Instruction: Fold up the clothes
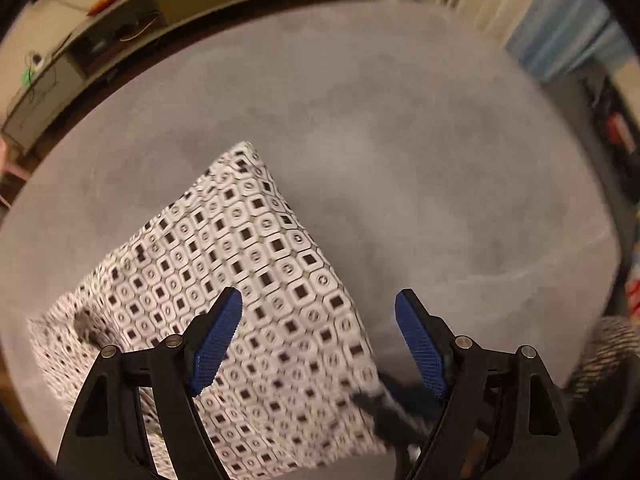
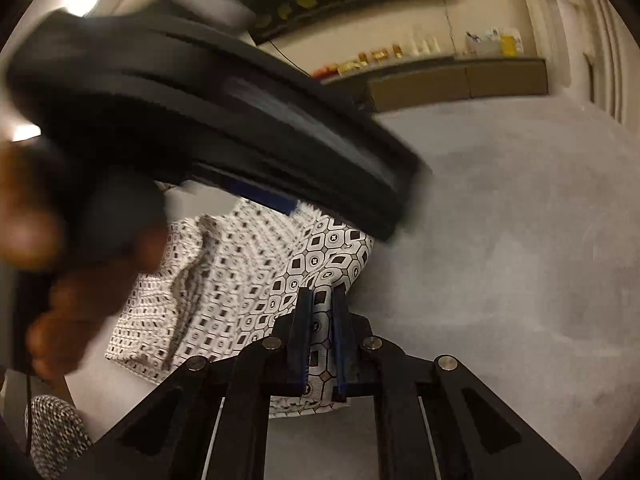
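Left wrist: geometric-print cloth [image 1: 224, 300], creased.

Each hand-held gripper [image 1: 318, 312] [image 2: 322, 308] has black triangular-cutout linkages, silver pivot screws and blue ribbed fingertip pads [image 1: 218, 342].

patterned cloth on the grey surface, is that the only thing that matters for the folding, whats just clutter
Part of the job:
patterned cloth
grey surface it lies on
left gripper, open over the cloth
right gripper, shut on a cloth edge

Just lying about:
low cabinet with cables
shelf of bottles
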Tool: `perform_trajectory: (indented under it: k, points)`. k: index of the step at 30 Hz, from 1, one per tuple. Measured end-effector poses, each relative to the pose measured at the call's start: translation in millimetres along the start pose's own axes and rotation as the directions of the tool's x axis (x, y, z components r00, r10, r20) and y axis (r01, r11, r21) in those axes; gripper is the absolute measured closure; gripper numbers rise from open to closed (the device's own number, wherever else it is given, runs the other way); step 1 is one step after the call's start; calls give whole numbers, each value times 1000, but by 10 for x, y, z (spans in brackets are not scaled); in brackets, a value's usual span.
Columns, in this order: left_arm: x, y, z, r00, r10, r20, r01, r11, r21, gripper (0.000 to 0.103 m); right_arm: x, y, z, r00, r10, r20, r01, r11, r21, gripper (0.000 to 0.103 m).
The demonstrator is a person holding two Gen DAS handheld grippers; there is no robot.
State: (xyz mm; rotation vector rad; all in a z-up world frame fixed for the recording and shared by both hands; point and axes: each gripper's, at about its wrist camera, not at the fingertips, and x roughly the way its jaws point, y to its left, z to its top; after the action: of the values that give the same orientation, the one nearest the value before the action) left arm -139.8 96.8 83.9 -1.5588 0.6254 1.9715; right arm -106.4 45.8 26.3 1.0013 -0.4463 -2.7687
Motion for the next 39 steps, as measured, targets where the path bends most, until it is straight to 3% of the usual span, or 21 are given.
perform_trajectory:
  k: [4, 5, 7, 9, 10, 11, 13, 15, 17, 18, 20, 21, 23, 25, 27, 29, 31, 33, 35, 37, 39]
  points:
    - [378, -59, -12, 987, 124, -103, -121, 992, 37, 30, -73, 76, 12, 1000, 5, 7, -5, 1000, -29, 93]
    - [376, -45, -40, 987, 132, -93, -128, 991, 41, 69, -88, 76, 18, 1000, 9, 5, -9, 1000, -25, 93]
    - [201, 92, -145, 997, 70, -35, -70, 998, 8, 83, -200, 54, 70, 997, 78, 21, -78, 997, 9, 87]
    - [-96, 332, -301, 998, -1, 55, 4, 999, -49, 90, -385, 39, 145, 985, 162, 55, -165, 985, 56, 69]
    - [-331, 573, -448, 990, -63, 126, 76, 992, -98, 90, -500, 56, 176, 975, 209, 80, -215, 974, 66, 54]
    - [-529, 809, -609, 976, -104, 189, 130, 982, -135, 90, -623, 81, 207, 960, 259, 108, -267, 961, 71, 49]
    - [-885, 1421, -1042, 936, -147, 320, 225, 949, -222, 91, -781, 218, 239, 940, 321, 117, -326, 945, 26, 48]
    - [-971, 2056, -1510, 909, -140, 392, 282, 901, -331, 91, -798, 380, 221, 934, 348, 78, -347, 938, -26, 48]
    - [-841, 2581, -1930, 906, -128, 403, 315, 841, -440, 86, -703, 577, 131, 933, 358, 14, -357, 932, -66, 48]
    - [-688, 2796, -2145, 911, -111, 396, 314, 811, -494, 68, -641, 681, 72, 932, 363, -19, -363, 928, -81, 48]
    - [-325, 3078, -2467, 930, -62, 363, 279, 762, -584, 49, -530, 902, -43, 924, 374, -78, -381, 918, -112, 48]
    - [-178, 3160, -2607, 929, -42, 367, 277, 737, -617, 49, -489, 1024, -95, 921, 376, -103, -387, 913, -133, 48]
    - [-3, 3246, -2817, 900, -46, 433, 344, 684, -643, 49, -402, 1275, -199, 918, 368, -150, -392, 902, -182, 48]
    - [209, 3196, -2881, 885, -81, 458, 393, 656, -644, 49, -305, 1511, -291, 920, 343, -189, -382, 892, -243, 48]
    - [353, 3122, -2799, 894, -96, 438, 387, 659, -646, 49, -167, 1627, -344, 934, 274, -228, -335, 892, -303, 48]
    - [390, 2937, -2683, 894, -123, 432, 388, 695, -606, 49, -25, 1575, -327, 960, 126, -249, -213, 909, -360, 48]
    - [388, 2679, -2584, 886, -163, 435, 400, 742, -537, 48, 116, 1229, -221, 966, -33, -255, -60, 936, -347, 48]
    - [384, 2279, -2478, 823, -334, 460, 524, 759, -386, 48, 112, 727, -60, 964, -163, -212, 101, 956, -275, 48]
    - [342, 2007, -2414, 752, -462, 471, 615, 748, -250, 48, 12, 109, 68, 940, -287, -186, 258, 952, -167, 48]
    - [238, 1843, -2388, 728, -491, 478, 624, 763, -166, 48, -280, -335, 131, 928, -326, -182, 318, 945, -75, 49]
    - [222, 1908, -2369, 721, -479, 501, 623, 765, -165, 48, -647, -449, 130, 941, -295, -163, 293, 955, -38, 49]
